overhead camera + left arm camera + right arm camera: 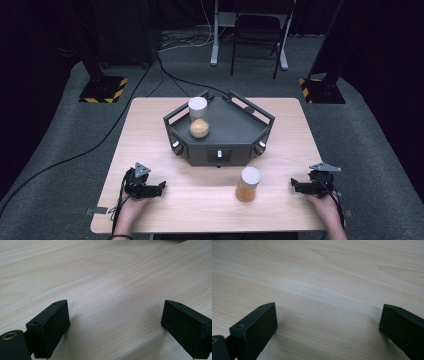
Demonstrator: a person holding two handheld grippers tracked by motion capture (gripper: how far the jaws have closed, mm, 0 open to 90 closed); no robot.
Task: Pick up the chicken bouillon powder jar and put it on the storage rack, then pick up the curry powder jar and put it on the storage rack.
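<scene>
Left gripper (pixel 161 187), right gripper (pixel 294 184): black bodies, grey three-cornered top plates, black trailing cables; blocky jaws bear small screw holes.

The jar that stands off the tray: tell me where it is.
In the high view the jar stands upright on the table, just in front of the tray, nearer the right hand-held gripper.

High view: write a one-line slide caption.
Two open grippers, left and right, rest on a wooden table with one jar before a tray holding another.
</scene>
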